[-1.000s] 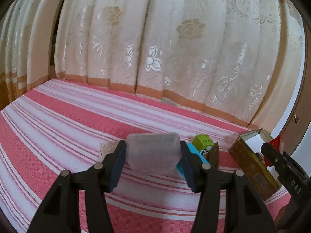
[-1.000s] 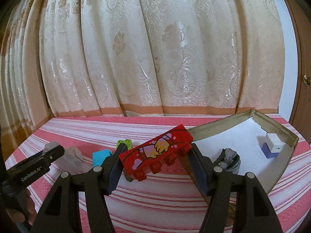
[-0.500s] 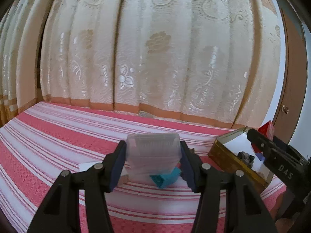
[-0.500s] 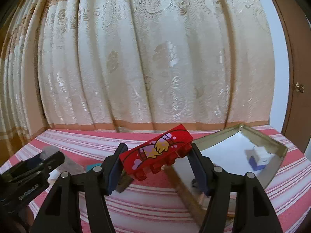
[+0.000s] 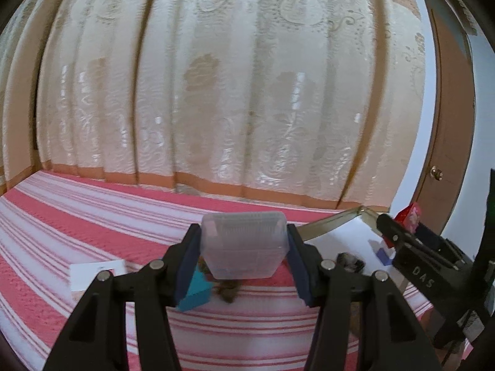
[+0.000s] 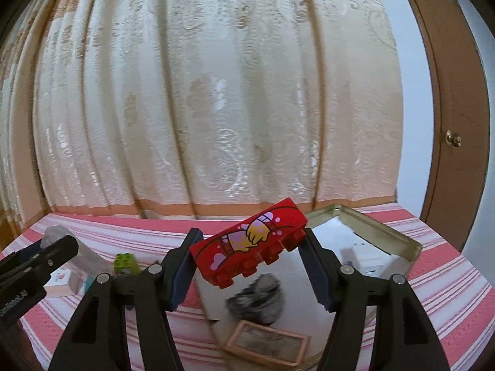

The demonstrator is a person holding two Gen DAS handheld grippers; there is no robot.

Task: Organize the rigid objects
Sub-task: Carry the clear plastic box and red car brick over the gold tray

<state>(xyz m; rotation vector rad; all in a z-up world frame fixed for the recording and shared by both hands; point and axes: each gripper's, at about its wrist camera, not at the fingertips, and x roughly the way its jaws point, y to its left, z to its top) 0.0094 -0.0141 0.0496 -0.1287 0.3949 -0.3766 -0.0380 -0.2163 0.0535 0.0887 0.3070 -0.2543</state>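
Observation:
My left gripper (image 5: 243, 252) is shut on a clear plastic box (image 5: 243, 244) and holds it above the striped cloth. My right gripper (image 6: 250, 255) is shut on a red toy brick (image 6: 247, 247) with a painted picture, held tilted above the gold metal tin (image 6: 383, 235). The tin (image 5: 331, 219) has a white floor and holds a grey stone (image 6: 260, 296), a framed picture (image 6: 269, 344) and a white and blue block (image 6: 360, 252). The right gripper with the red brick (image 5: 410, 215) shows at the right of the left wrist view.
A teal block (image 5: 196, 290) and a brown lump (image 5: 229, 287) lie on the red striped cloth (image 5: 92, 216) under the clear box. A white card (image 5: 96, 275) lies to the left. A green brick (image 6: 125, 261) and a small white box (image 6: 63, 281) lie left of the tin. Curtains hang behind.
Both grippers have moved right toward the tin with their loads. The red brick is now over the tin's inside, and the stone and framed picture have come into view.

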